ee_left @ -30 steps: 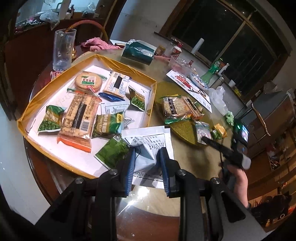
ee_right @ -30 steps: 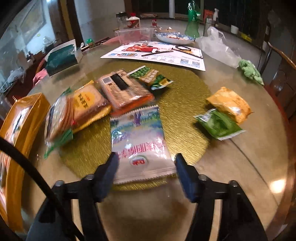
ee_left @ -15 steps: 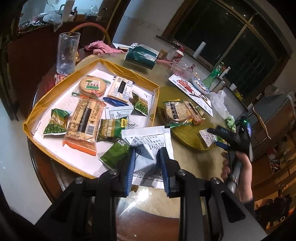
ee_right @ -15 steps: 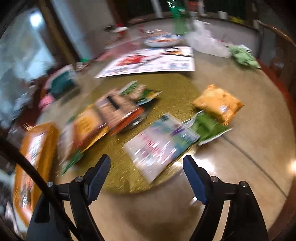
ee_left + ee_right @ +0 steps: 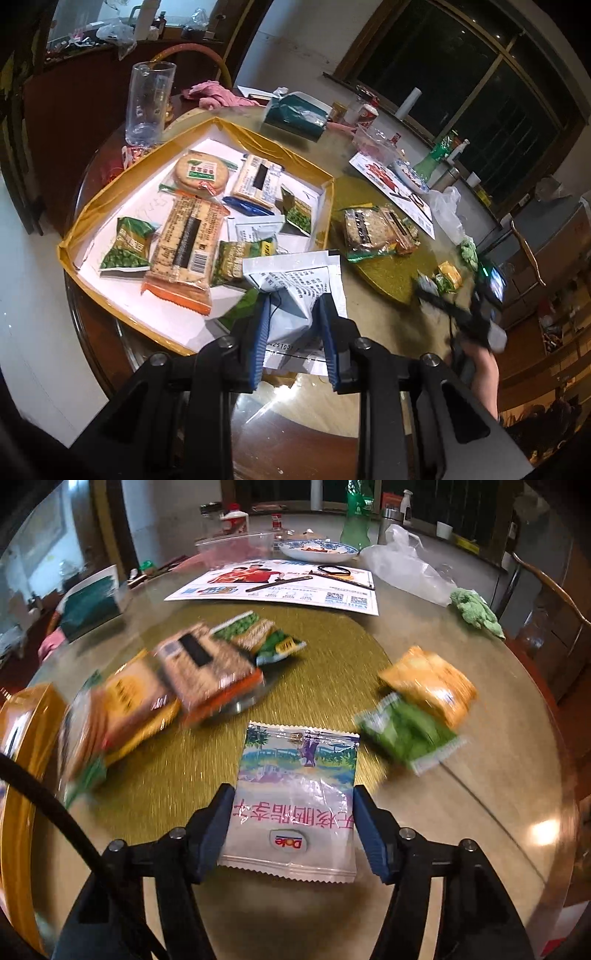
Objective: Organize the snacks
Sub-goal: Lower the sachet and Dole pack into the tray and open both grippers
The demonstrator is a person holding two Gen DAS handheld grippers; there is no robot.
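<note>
My left gripper [image 5: 293, 334] is clamped on a crumpled white packet [image 5: 295, 291], holding it over the near corner of the yellow tray [image 5: 88, 218] where biscuits and green pea bags already lie. My right gripper [image 5: 291, 829] has just been closing; its jaws straddle the white Dole packet [image 5: 295, 797] that lies flat at the near edge of the gold mat [image 5: 177, 775], but I can't tell whether the pads press its sides yet. An orange bag [image 5: 428, 683] and a green bag [image 5: 404, 731] sit just right of it.
</note>
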